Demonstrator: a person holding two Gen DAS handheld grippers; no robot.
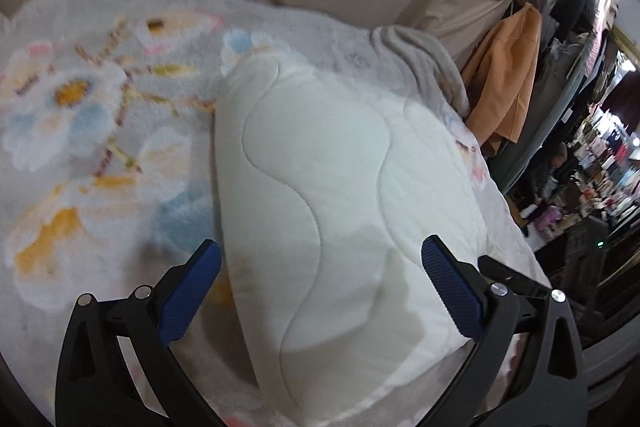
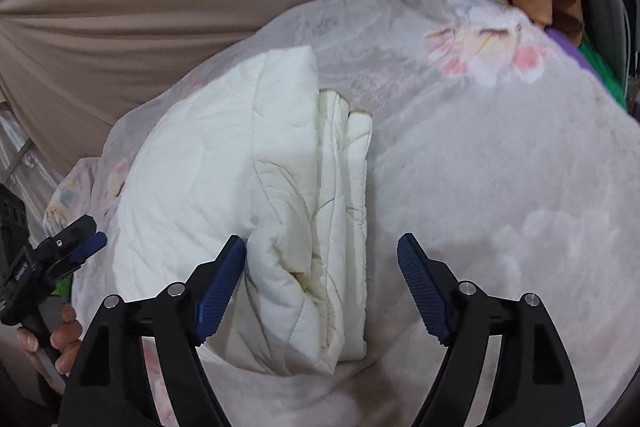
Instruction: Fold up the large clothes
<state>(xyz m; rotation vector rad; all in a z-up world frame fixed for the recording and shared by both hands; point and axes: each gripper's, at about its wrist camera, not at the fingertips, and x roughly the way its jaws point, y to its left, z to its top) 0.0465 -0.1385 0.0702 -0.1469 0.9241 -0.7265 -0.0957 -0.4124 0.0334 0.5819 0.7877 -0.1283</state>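
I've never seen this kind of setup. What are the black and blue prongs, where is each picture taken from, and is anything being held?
No robot here: a person carries a hand-held gripper in each hand, and each has a camera looking out along its two blue-padded fingers. The left view shows the left gripper; the right view shows the right gripper, with the left one and the person's hand at its left edge. A folded white quilt lies on a floral blanket. Both grippers are open, their fingers either side of the quilt's near end without clamping it. Nothing is held.
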